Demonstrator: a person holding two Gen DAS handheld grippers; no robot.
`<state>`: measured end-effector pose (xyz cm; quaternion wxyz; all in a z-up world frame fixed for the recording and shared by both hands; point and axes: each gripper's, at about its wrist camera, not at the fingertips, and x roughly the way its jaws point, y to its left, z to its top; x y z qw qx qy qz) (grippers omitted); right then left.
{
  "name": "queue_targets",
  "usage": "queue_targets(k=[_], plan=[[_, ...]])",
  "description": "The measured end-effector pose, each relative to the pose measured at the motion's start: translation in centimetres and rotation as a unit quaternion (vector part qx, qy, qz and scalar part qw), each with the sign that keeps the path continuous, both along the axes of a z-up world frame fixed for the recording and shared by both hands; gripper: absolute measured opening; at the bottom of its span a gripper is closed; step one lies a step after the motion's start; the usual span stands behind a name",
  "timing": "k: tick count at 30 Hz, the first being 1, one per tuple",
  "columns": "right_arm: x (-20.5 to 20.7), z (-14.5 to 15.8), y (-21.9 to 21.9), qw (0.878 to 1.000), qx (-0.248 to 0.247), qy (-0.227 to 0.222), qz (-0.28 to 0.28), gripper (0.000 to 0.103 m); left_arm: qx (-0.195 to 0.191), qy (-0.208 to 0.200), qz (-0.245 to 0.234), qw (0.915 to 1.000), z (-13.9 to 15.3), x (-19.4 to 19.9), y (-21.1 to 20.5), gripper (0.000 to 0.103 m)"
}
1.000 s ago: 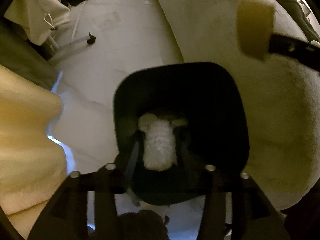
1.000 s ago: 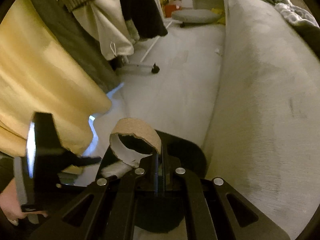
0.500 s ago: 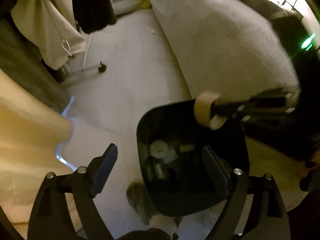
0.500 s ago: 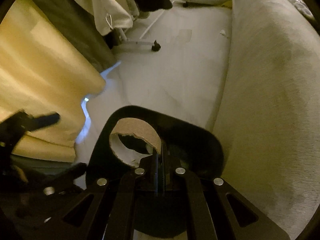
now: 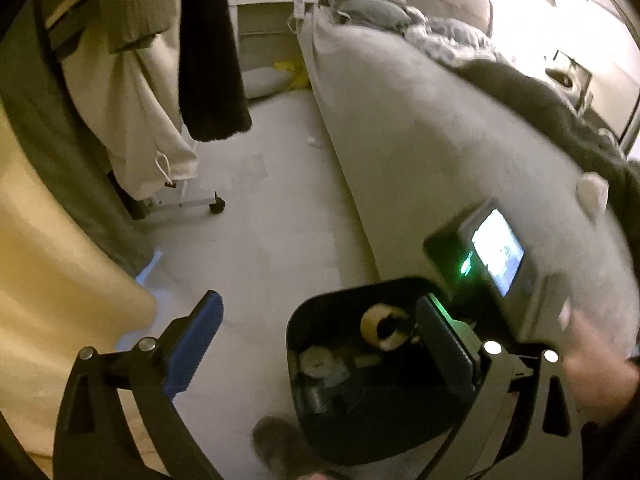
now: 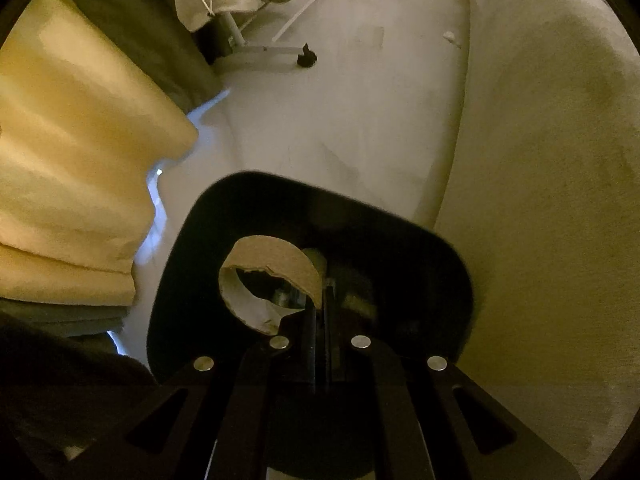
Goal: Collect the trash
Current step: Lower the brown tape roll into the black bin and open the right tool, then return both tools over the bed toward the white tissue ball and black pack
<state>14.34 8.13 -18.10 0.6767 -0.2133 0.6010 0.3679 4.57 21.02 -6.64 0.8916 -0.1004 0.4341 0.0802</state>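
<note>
Here, from the left wrist, the left claw (image 5: 316,340) is spread wide and empty above the black bin (image 5: 320,312), which stands on the floor (image 5: 280,220) against the bed's side (image 5: 420,160). A cardboard roll (image 5: 384,322) hangs over the bin's mouth. Hanging clothes (image 5: 160,80) and a rack's caster (image 5: 217,205) crowd the far floor.

From the right wrist, the right claw (image 6: 320,300) is clenched on the cardboard roll (image 6: 276,264) above the bin (image 6: 400,240); bare floor (image 6: 340,120) runs between a yellow curtain (image 6: 80,140) and the bed (image 6: 540,160).

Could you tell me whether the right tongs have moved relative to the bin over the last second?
Yes. The right tongs, shut on the cardboard roll, now sit over the middle of the bin rather than at its near edge.
</note>
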Motion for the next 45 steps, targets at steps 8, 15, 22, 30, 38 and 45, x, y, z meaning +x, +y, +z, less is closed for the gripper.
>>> queue_targets(k=[8, 15, 22, 30, 38, 45], plan=[[-1.4, -1.7, 0.7, 0.999, -0.024, 0.018, 0.019, 0.003, -0.001, -0.032, 0.019, 0.9993, 2.4, -0.4, 0.7, 0.1], [-1.4, -1.9, 0.6, 0.999, -0.03, 0.025, 0.016, 0.008, 0.014, -0.068, 0.015, 0.9975, 4.8, -0.8, 0.3, 0.1], [-1.4, -0.1, 0.2, 1.0, -0.014, 0.0, 0.014, 0.064, 0.027, -0.106, 0.013, 0.9939, 6.9, -1.1, 0.1, 0.1], [-1.5, 4.4, 0.2, 0.998, 0.03, -0.045, 0.028, 0.065, 0.029, -0.143, 0.02, 0.9892, 8.8, -1.3, 0.0, 0.1], [-0.8, 9.9, -1.8, 0.989, 0.093, -0.111, 0.023, 0.074, 0.016, -0.162, 0.016, 0.9865, 10.4, -1.0, -0.9, 0.1], [0.4, 14.1, -6.1, 0.975, 0.141, -0.172, -0.003, 0.079, 0.053, -0.188, -0.009, 0.9807, 11.7, -0.7, -3.7, 0.1]])
